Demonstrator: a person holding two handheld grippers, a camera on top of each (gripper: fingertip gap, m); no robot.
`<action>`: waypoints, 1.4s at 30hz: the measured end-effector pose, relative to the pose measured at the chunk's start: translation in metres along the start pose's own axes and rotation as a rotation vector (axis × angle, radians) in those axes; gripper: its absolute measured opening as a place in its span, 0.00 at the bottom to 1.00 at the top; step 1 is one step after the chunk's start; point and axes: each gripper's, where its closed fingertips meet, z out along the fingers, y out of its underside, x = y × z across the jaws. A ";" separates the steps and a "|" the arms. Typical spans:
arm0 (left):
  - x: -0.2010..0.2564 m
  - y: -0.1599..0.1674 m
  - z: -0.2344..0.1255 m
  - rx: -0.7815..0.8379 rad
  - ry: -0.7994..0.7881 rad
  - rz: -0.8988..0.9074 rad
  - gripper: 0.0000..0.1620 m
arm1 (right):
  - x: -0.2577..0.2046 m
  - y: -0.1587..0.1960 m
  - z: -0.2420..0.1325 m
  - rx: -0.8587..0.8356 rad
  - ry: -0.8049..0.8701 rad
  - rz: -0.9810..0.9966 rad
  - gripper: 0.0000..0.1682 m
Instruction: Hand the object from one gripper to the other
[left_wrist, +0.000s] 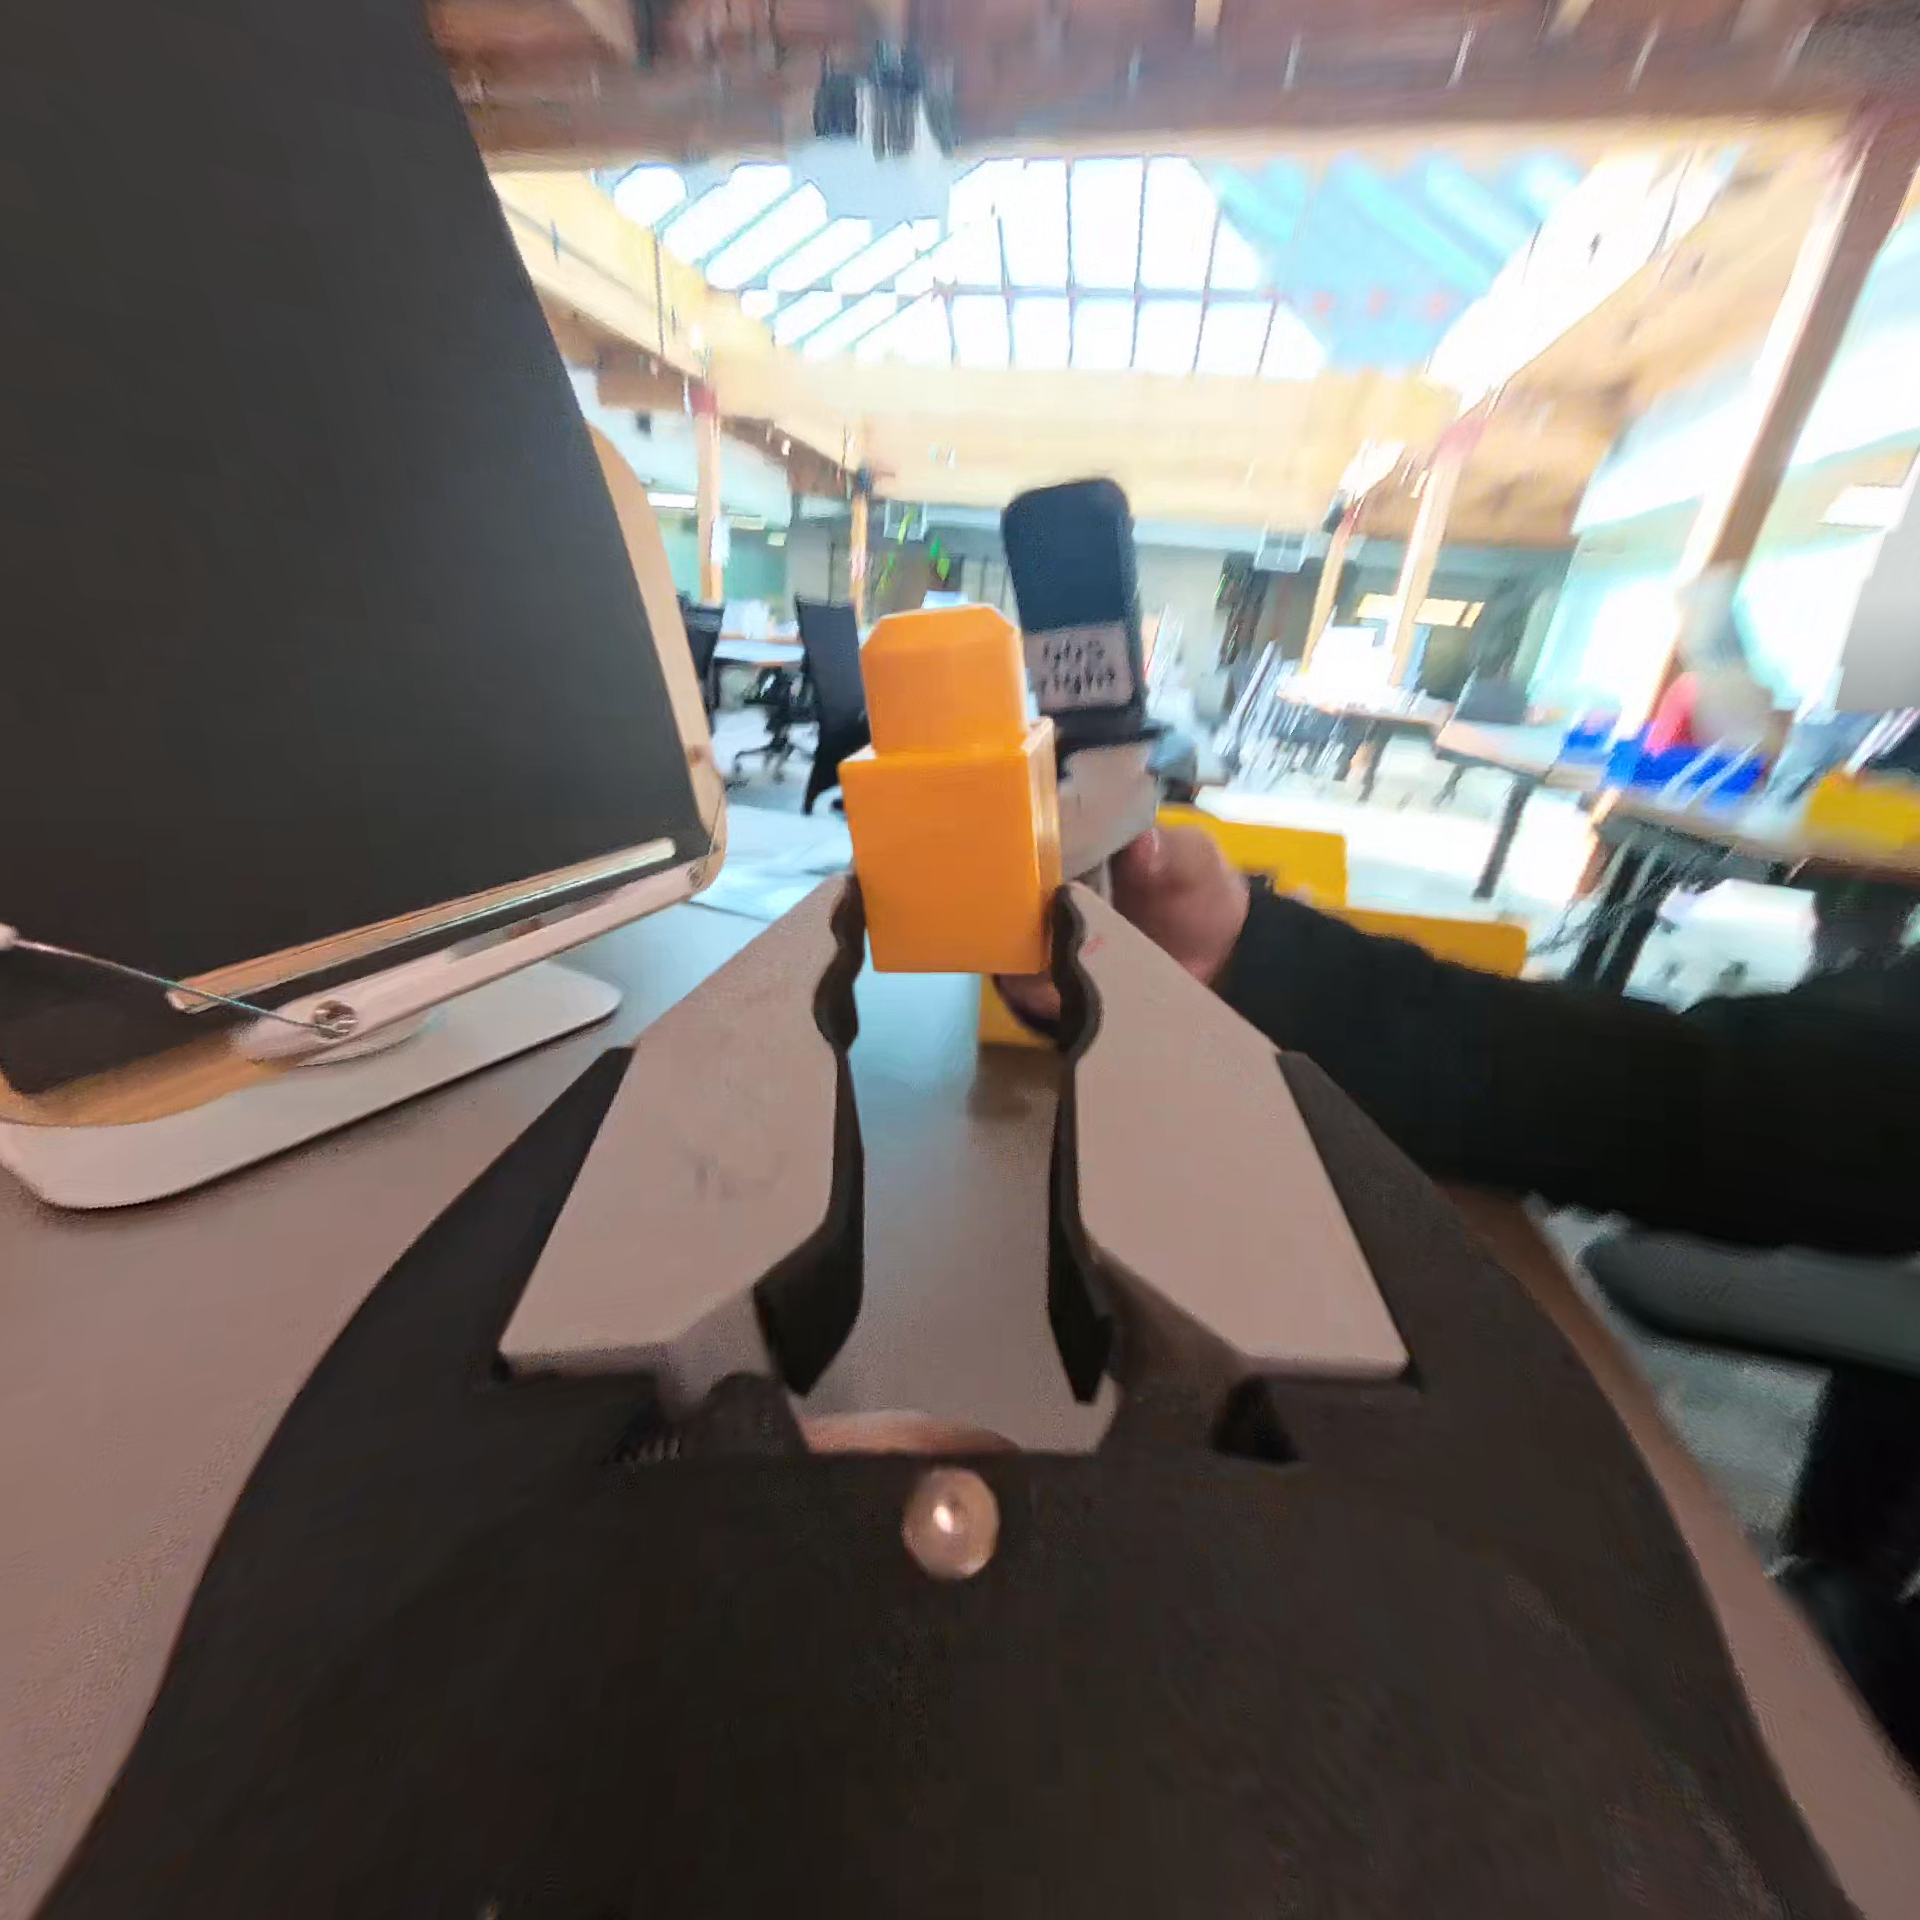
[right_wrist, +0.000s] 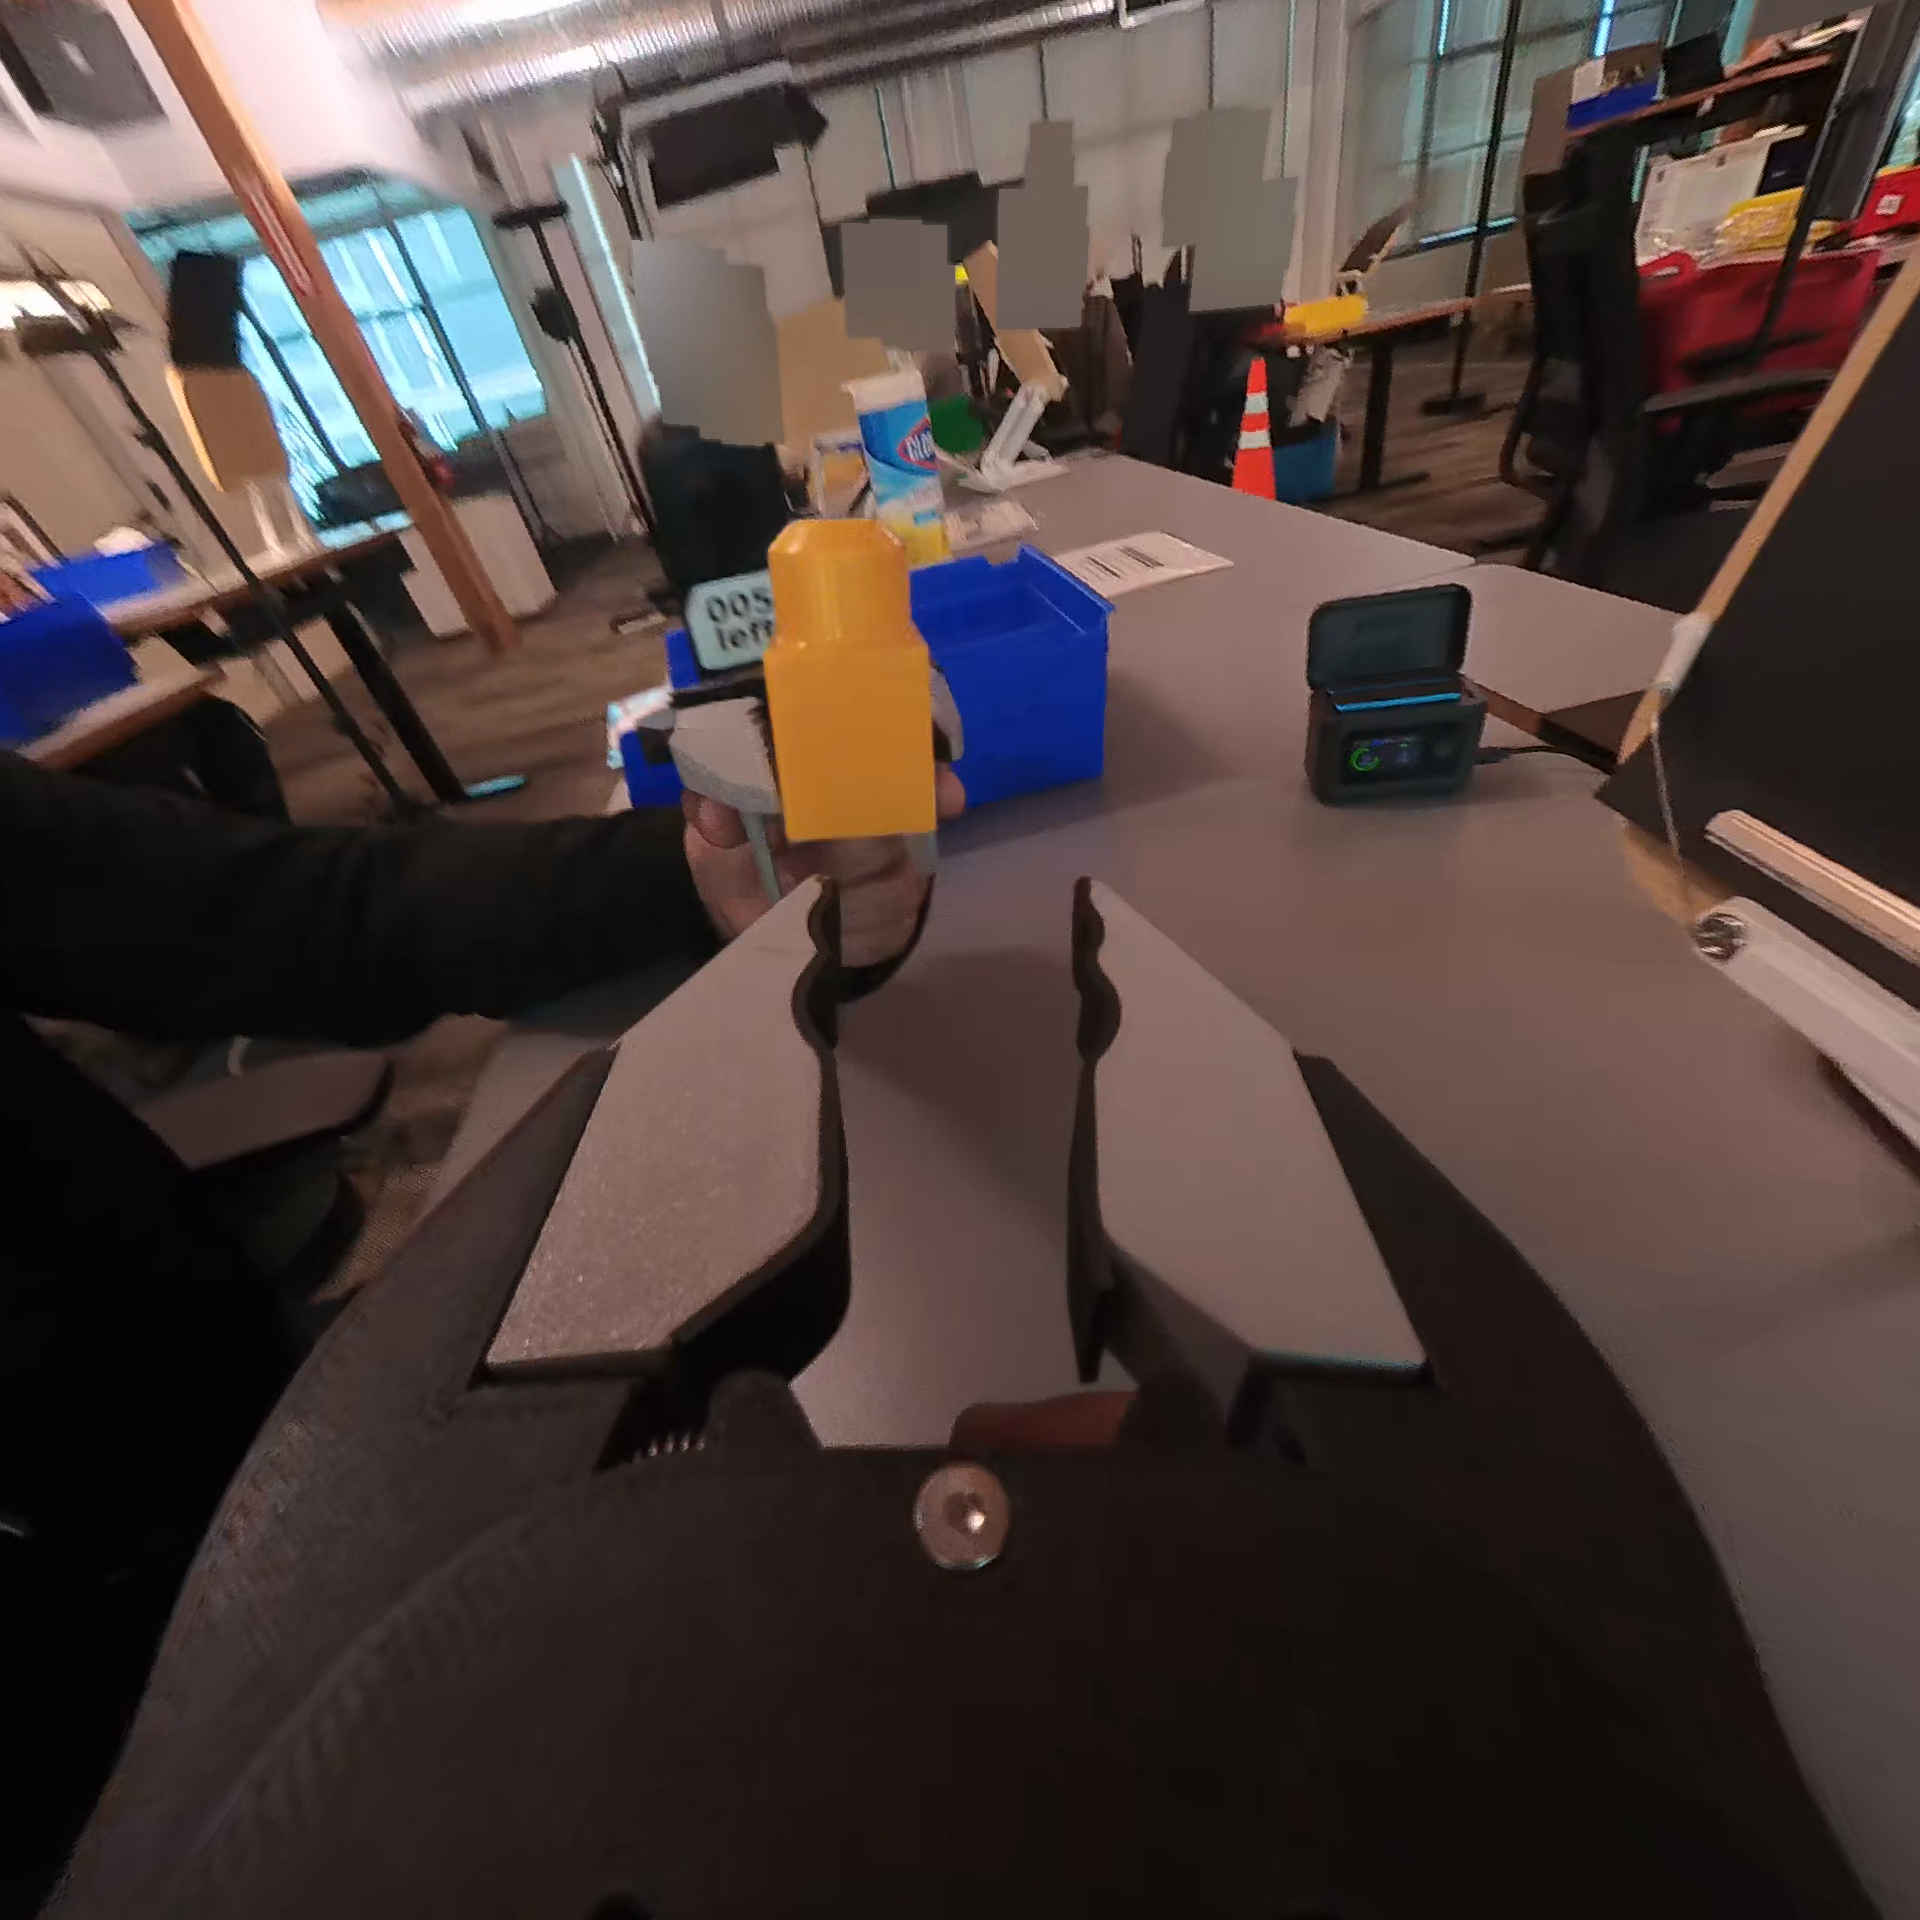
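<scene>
An orange block (left_wrist: 951, 831), a cube with a narrower stub on top, stands upright between the fingertips of my left gripper (left_wrist: 956, 920), which is shut on its lower part. Behind the block one grey finger (left_wrist: 1107, 805) of the right gripper shows, held by a hand in a black sleeve. In the right wrist view my right gripper (right_wrist: 951, 904) is open and empty, just short of the block (right_wrist: 847, 644) and slightly to its right. The left gripper (right_wrist: 842, 769) holds the block there above the grey table (right_wrist: 1351, 987).
A monitor on a white stand (left_wrist: 312, 520) is close on the left, and its edge (right_wrist: 1818, 623) shows in the right wrist view. A blue bin (right_wrist: 1008, 675), a black charging case (right_wrist: 1392, 707), a wipes canister (right_wrist: 899, 457) and a yellow bin (left_wrist: 1278, 862) are on the table. Only a small space, under 4 cm, lies between the two pairs of fingers.
</scene>
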 end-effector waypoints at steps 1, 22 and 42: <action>-0.003 -0.005 -0.001 0.040 0.000 -0.053 0.21 | -0.001 -0.003 0.001 0.022 -0.015 0.022 0.26; 0.000 0.036 0.017 -0.151 -0.026 -0.109 0.24 | -0.008 -0.016 0.019 0.074 0.128 -0.035 0.18; -0.045 0.090 0.002 -0.513 -0.341 0.196 0.24 | -0.047 -0.070 -0.279 -0.157 1.032 -0.028 0.18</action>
